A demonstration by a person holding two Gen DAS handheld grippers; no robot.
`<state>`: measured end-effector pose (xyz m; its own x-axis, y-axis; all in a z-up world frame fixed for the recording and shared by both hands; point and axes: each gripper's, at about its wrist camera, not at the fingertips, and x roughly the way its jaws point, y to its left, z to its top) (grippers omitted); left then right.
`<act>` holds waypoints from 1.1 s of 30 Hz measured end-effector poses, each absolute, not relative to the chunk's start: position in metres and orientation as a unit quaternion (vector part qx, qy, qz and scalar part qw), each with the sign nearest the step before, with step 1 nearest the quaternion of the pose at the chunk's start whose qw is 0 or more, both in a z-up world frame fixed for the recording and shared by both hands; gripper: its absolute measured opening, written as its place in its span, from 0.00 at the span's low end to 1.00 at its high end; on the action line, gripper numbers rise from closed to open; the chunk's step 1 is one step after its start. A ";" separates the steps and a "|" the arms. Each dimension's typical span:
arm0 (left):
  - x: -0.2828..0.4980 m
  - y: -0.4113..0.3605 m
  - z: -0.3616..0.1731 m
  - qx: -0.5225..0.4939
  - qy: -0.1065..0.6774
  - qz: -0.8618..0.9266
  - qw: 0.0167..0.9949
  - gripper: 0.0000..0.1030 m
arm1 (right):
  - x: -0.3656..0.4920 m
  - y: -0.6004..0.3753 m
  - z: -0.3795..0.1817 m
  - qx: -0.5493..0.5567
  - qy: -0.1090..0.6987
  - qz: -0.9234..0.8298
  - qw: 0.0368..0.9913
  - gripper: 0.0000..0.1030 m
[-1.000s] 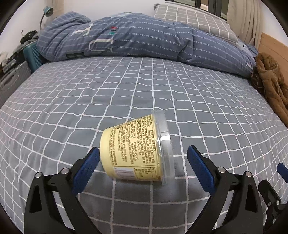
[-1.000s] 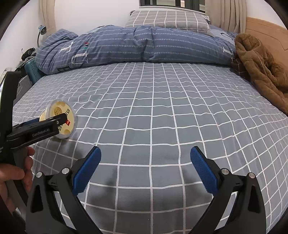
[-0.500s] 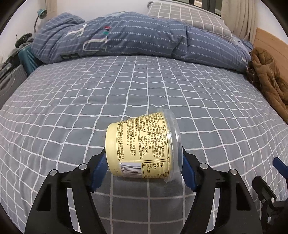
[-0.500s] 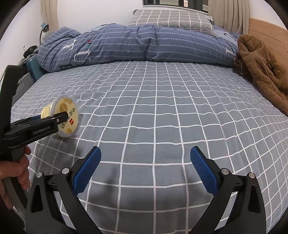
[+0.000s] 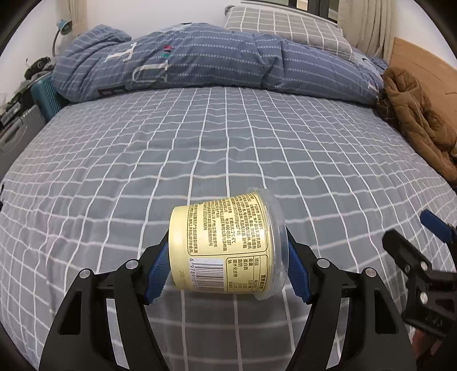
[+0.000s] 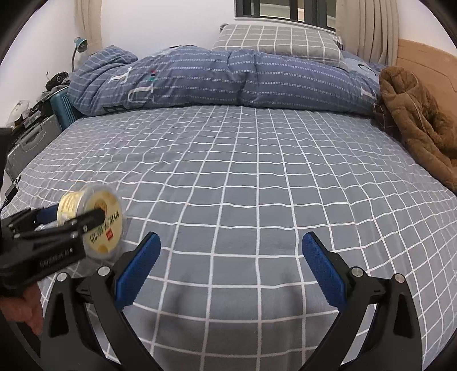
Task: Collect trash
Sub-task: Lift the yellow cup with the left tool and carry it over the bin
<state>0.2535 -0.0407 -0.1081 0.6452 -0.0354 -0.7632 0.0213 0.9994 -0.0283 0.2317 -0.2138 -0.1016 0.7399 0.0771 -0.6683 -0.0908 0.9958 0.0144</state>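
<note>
A pale yellow plastic cup (image 5: 225,242) with printed text and a clear lid lies sideways between the blue pads of my left gripper (image 5: 227,245), which is shut on its base and lid end. It hangs just above the grey checked bedsheet (image 5: 228,142). The right wrist view shows the same cup (image 6: 100,225) lid-on at the far left, clamped by the left gripper (image 6: 74,221), with a hand (image 6: 25,308) below it. My right gripper (image 6: 231,239) stands open over bare sheet with nothing between its fingers. It also shows at the right edge of the left wrist view (image 5: 414,232).
A rolled blue striped duvet (image 5: 200,57) and a grey checked pillow (image 5: 285,25) lie across the far end of the bed. A brown jacket (image 5: 414,120) is heaped at the right by the wooden headboard. A grey suitcase (image 5: 20,131) and clutter stand past the left edge.
The left gripper's jaws closed from wide apart onto the yellow cup, and the cup has come up slightly off the sheet. The right gripper stayed open and drew a little nearer to the cup.
</note>
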 end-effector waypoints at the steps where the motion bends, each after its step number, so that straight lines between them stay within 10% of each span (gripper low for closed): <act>1: 0.247 -0.039 -0.107 -0.010 0.422 -0.017 0.906 0.66 | 0.229 -0.213 -0.101 -0.011 0.358 0.046 0.933 0.93; 33: 0.112 -0.021 -0.083 -0.017 0.434 -0.016 0.901 0.66 | 0.100 -0.189 -0.071 -0.009 0.367 0.053 0.929 0.93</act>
